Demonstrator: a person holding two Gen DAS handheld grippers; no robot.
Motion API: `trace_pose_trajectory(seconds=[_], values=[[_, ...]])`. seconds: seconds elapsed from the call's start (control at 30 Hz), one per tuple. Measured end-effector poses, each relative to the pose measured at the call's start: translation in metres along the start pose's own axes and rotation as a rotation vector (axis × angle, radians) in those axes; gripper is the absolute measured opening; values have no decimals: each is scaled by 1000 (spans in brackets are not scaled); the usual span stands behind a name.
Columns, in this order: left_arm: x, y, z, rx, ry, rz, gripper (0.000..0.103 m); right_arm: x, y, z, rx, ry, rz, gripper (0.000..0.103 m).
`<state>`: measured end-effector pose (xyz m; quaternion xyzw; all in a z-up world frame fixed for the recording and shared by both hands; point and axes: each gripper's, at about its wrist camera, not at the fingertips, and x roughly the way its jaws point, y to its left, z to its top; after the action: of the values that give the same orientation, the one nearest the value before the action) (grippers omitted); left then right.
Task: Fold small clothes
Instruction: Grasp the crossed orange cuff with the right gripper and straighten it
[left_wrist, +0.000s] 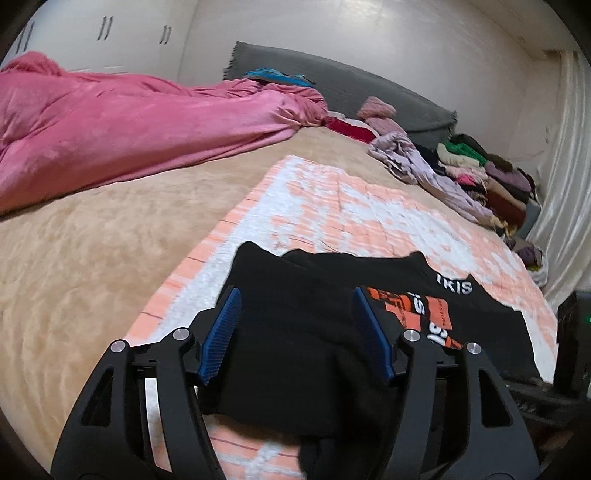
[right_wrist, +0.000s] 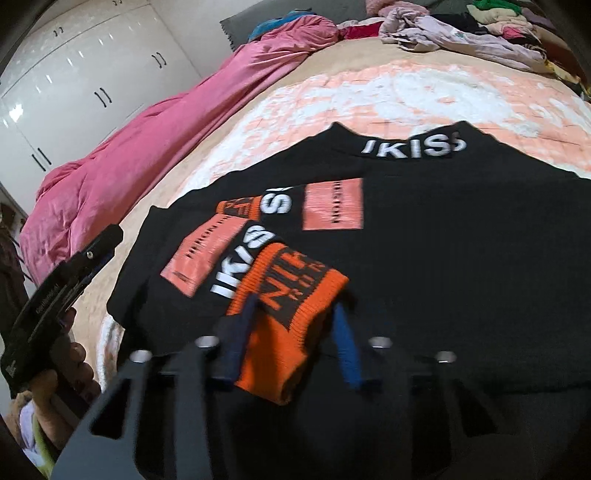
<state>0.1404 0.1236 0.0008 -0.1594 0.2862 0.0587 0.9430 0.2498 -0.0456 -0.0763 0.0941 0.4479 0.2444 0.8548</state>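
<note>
I've got the black sweater (right_wrist: 424, 236) lying flat on the peach-and-white quilt (left_wrist: 332, 206), collar away from me, white lettering across the neck. Its orange cuff (right_wrist: 291, 317) is folded over the chest and sits between my right gripper (right_wrist: 295, 343) pads, though the blur stops me telling whether they pinch it. My left gripper (left_wrist: 295, 332) hovers over the sweater's black edge with its 2 blue pads standing apart, nothing pressed between them. In the right view a hand (right_wrist: 70, 365) holds that left tool off to the side. Beyond the quilt, a pink blanket (left_wrist: 110, 129) is heaped on the beige bedcover (left_wrist: 92, 258), and a pile of clothes (left_wrist: 472, 173) lines the far edge.
</note>
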Motion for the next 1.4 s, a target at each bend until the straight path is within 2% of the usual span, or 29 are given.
trace_pose_trajectory(seconds=[0.03,0.1,0.27,0.43,0.57,0.73,0.87,1.0,1.27,1.4], values=[[0,3,1,-16,3,-8,55,0,2,0,-4,-4,18,12],[-2,7,2,-37,-1,-19,55,-5,9,2,-19,-29,31,8],[-10,10,5,-52,-42,-12,55,-33,28,15,-81,-126,88,7],[-16,15,7,-75,-79,-2,55,-67,44,36,-156,-225,94,7],[-16,15,8,-75,-82,-1,55,-96,39,52,-176,-306,27,7],[-16,15,8,-70,-78,-15,55,-132,-4,61,-130,-364,-103,7],[-16,4,5,-36,-74,-36,55,-138,-44,57,-79,-337,-228,7],[-12,-12,1,20,-62,-48,55,-125,-80,44,-18,-269,-294,7],[1,-44,-9,131,-26,-58,55,-109,-96,25,26,-227,-306,7],[17,-74,0,179,1,-108,55,-104,-101,26,30,-204,-335,7]])
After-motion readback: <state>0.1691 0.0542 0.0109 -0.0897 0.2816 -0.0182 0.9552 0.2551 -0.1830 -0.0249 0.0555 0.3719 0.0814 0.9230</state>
